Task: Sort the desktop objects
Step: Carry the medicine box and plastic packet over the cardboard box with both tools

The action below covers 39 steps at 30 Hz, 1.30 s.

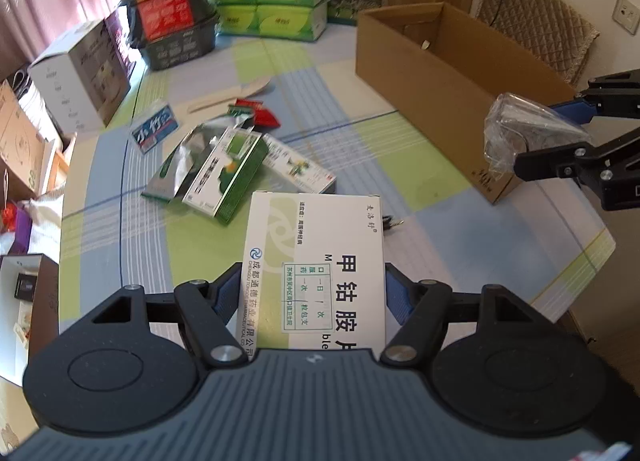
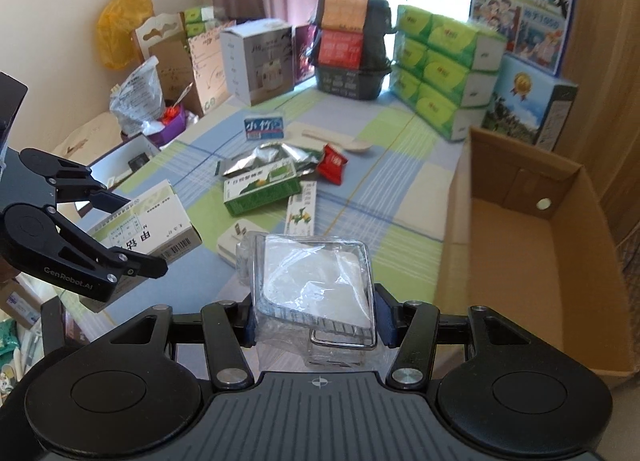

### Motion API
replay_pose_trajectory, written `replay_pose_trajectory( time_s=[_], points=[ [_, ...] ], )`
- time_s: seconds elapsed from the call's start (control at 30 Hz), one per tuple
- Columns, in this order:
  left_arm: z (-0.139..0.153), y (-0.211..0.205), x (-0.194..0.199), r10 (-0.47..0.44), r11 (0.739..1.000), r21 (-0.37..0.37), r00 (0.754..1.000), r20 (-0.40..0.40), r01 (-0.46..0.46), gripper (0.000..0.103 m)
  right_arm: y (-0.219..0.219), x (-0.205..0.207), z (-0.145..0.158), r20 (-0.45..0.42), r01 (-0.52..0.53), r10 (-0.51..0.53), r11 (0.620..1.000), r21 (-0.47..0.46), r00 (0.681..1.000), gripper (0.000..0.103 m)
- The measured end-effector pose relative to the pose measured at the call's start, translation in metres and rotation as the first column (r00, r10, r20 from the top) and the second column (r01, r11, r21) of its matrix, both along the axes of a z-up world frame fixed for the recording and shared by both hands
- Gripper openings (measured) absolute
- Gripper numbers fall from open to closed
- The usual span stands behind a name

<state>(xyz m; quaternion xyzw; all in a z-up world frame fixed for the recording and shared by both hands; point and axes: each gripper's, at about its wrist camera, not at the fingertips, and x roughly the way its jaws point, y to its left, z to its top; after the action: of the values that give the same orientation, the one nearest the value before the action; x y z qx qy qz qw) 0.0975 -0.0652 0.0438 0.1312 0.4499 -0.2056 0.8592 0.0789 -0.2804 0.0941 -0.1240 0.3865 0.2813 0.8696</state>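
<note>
Tabletop [image 1: 400, 149] under a checked green, blue and white cloth is carrying everything, and its near right part, between the box and the scattered packets, is lying bare with room to move. The open brown cardboard box [image 2: 520, 245] is sitting at the right edge, its top open and its floor showing nothing but a round hole in the far wall. Stacked green tissue packs [image 2: 444, 65] and dark stacked trays with orange and red labels [image 2: 352, 49] are crowding the far edge.

The left gripper [image 1: 314, 293] is holding a flat white medicine carton with black Chinese lettering [image 1: 320, 261] above the tabletop, its fingers [image 1: 228, 293] pressing both long sides. The right gripper [image 2: 314, 321] is gripping a clear plastic-wrapped wire-frame item with a white insert [image 2: 316, 277], raised just beside the cardboard box's near corner.

In the middle, a green and white medicine box [image 1: 232, 177], a silver foil pouch [image 1: 180, 165], a small blue and white packet [image 1: 154, 129], a pale wooden spoon [image 2: 336, 139] and a red sachet [image 2: 332, 163] are lying loosely clustered.
</note>
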Motion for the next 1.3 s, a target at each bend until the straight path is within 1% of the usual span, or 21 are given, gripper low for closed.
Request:
replay_pose_trajectory(
  time_s=[0.2,0.47,0.63,0.8,1.07,1.3],
  points=[
    [0.028,-0.038,0.000,-0.042,0.999,-0.014,0.999,0.034,0.042,0.067,-0.032,-0.003,0.032,0.052,0.058,-0.057,0.998,-0.011,0.997,0.051],
    [0.045,-0.097,0.005,-0.092,0.995,-0.035,0.994,0.054,0.093,0.067,-0.084,0.003,0.050,0.082,0.143,-0.141,0.989,-0.021,0.987,0.051],
    [0.051,-0.133,0.011,-0.120,0.991,-0.049,0.991,0.060,0.123,0.067,-0.111,0.008,0.054,0.086,0.185,-0.182,0.982,-0.025,0.979,0.051],
    [0.054,-0.162,0.020,-0.132,0.988,-0.068,0.990,0.050,0.136,0.067,-0.134,0.016,0.053,0.085,0.222,-0.219,0.975,-0.030,0.972,0.051],
    [0.051,-0.199,0.045,-0.116,0.987,-0.108,0.993,0.009,0.117,0.067,-0.165,0.042,0.047,0.072,0.288,-0.287,0.958,-0.007,0.955,0.051],
    [0.043,-0.228,0.070,-0.109,0.985,-0.133,0.994,-0.016,0.106,0.067,-0.183,0.070,0.032,0.042,0.322,-0.321,0.947,-0.017,0.946,0.051]
  ],
)
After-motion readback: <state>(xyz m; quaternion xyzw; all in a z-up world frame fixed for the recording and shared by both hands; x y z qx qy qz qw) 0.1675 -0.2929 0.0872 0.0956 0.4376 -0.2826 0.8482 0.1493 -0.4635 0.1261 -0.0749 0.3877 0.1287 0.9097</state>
